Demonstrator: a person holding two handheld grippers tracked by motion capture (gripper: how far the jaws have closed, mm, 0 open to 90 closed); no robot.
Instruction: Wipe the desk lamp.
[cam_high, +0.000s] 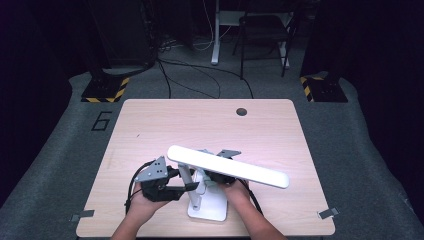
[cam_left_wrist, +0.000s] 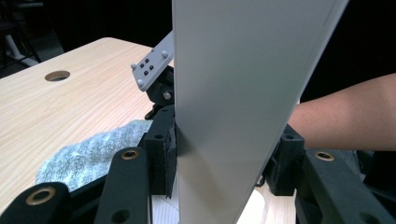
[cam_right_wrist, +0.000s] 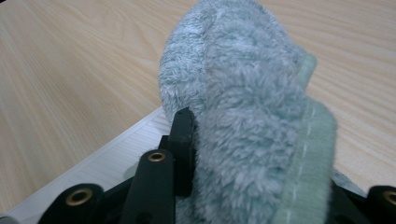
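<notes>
A white desk lamp stands near the table's front edge, its long head (cam_high: 227, 166) slanting over its flat base (cam_high: 210, 209). My left gripper (cam_high: 189, 186) comes in from the left and is shut on the lamp's upright arm (cam_left_wrist: 238, 93), with the black pads (cam_left_wrist: 163, 154) pressed on both sides. My right gripper (cam_high: 212, 181) sits behind the arm, partly hidden under the lamp head. It is shut on a fluffy grey-green cloth (cam_right_wrist: 252, 116), which bulges up between its jaws just above the base's edge (cam_right_wrist: 107, 158). The cloth (cam_left_wrist: 88, 151) also lies beside the lamp in the left gripper view.
The light wooden table (cam_high: 150, 130) has a round cable hole (cam_high: 241, 111) at the back right and metal clips at its front corners (cam_high: 81, 216). A person's forearm (cam_left_wrist: 341, 121) reaches in behind the lamp. A chair (cam_high: 262, 30) and cables stand on the floor beyond.
</notes>
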